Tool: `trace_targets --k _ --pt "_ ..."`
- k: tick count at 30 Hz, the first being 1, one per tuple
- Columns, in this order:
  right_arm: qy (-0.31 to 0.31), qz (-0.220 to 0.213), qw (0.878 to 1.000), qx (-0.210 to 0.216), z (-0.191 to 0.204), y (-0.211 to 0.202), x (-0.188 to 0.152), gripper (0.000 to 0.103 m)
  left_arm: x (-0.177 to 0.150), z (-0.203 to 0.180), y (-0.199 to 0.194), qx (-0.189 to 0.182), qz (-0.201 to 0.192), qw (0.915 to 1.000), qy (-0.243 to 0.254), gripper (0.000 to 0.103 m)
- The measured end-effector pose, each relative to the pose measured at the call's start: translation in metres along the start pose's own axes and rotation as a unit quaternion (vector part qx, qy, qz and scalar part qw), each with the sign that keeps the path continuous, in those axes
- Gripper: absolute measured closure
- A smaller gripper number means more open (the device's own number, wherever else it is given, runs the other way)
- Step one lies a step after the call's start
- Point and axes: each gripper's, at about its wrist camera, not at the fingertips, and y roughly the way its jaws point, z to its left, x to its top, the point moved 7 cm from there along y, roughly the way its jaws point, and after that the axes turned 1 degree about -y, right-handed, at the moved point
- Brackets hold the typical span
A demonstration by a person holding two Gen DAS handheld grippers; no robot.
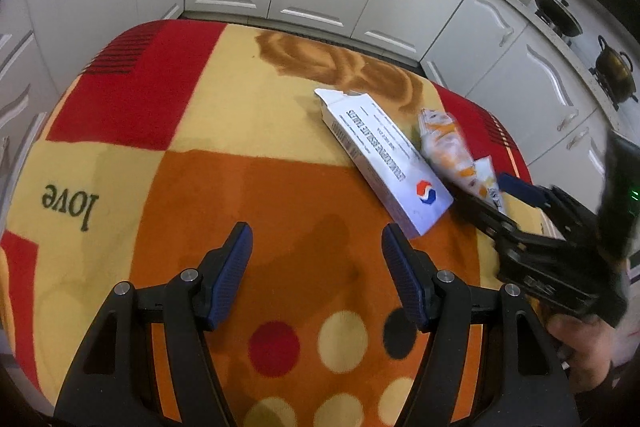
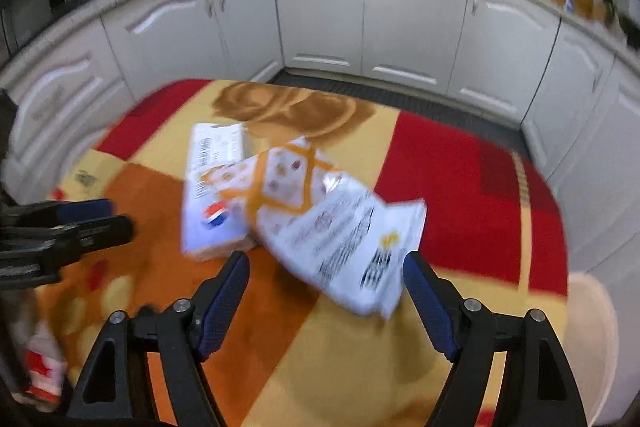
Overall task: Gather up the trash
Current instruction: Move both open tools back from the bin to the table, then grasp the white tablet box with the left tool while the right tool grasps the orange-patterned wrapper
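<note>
Cardboard box point(image 1: 384, 163), crinkly wrapper point(image 2: 332, 223) — plush rug point(image 1: 240, 163)

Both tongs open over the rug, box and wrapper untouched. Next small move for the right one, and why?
Probably ease the right tongs forward and down, then close on the near edge of the snack wrapper. They stand open and empty, with that edge lying just ahead between the fingers. The wrapper overlaps the white box, so lifting it first frees the box for the left tongs, also open and empty.

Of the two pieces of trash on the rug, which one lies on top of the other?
The crinkled snack wrapper: its orange-patterned end overlaps the white carton, which lies flat on the rug.
</note>
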Motion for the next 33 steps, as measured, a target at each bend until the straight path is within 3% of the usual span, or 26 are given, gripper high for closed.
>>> trace_targets --k 1,2,4,5,8,13,17,22,24,30,33 --pt "-0.001 0.002 1.000 0.003 -0.001 0.006 0.004 0.037 0.002 -0.001 0.001 -0.004 0.000 1.0000 -0.003 0.037" --pt "0.006 0.005 1.000 0.006 -0.005 0.013 0.008 0.053 0.005 -0.002 0.002 -0.013 0.000 0.9999 -0.007 0.037" --pt "0.024 -0.001 1.000 0.008 -0.014 0.016 0.013 0.065 0.009 -0.008 0.004 -0.030 -0.001 0.9995 -0.013 0.035" --pt "0.032 -0.004 0.999 0.015 -0.017 0.015 0.015 0.075 0.012 -0.012 0.007 -0.034 0.000 0.9993 -0.015 0.032" --pt "0.034 -0.025 0.999 -0.001 -0.025 0.005 0.019 0.086 0.020 -0.025 0.017 -0.041 -0.001 0.9990 -0.016 0.028" --pt "0.057 -0.051 0.997 -0.001 -0.043 -0.023 0.015 0.091 0.032 -0.043 0.040 -0.032 0.004 0.9993 -0.022 0.028" --pt "0.114 -0.062 0.990 0.062 -0.059 -0.038 0.006 0.091 0.042 -0.051 0.056 0.004 -0.006 0.9998 -0.017 0.028" --pt "0.192 -0.064 0.969 0.141 -0.075 -0.043 -0.015 0.091 0.048 -0.055 0.065 0.012 -0.013 0.9997 -0.016 0.030" --pt "0.208 -0.066 0.964 0.151 -0.078 -0.045 -0.022 0.091 0.045 -0.056 0.065 0.023 -0.019 0.9996 0.001 0.043" --pt "0.217 -0.073 0.960 0.161 -0.070 -0.057 -0.033 0.091 0.032 -0.060 0.051 0.011 -0.013 0.9989 0.044 0.056" --pt "0.219 -0.082 0.957 0.172 -0.065 -0.069 -0.038 0.091 0.021 -0.063 0.035 0.004 -0.017 0.9982 0.057 0.057"
